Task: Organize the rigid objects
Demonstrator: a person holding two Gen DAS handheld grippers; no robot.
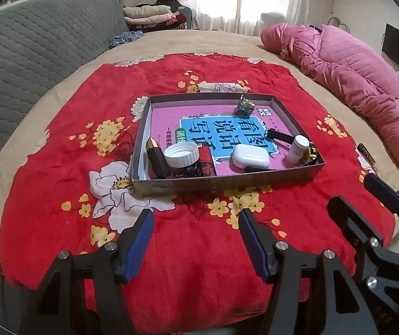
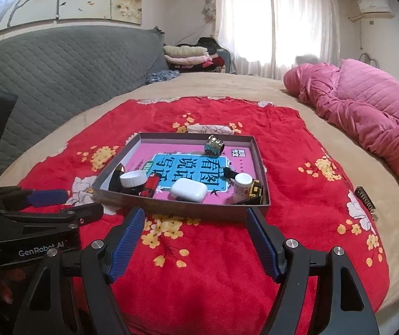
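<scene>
Small rigid objects, among them white earbud case, white-capped jar and white bottle, gathered along near edge of grey tray on red blanket, mid-bed. Left gripper and right gripper both spread wide, empty, near side of tray.

A red flowered blanket covers the beige bed. A pink quilted coat lies crumpled along its right side. Behind, a grey padded headboard, folded clothes and white curtains over a bright window.

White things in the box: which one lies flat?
The white earbud case lies flat; the small white bottle and the white-lidded dark jar both stand upright.
</scene>
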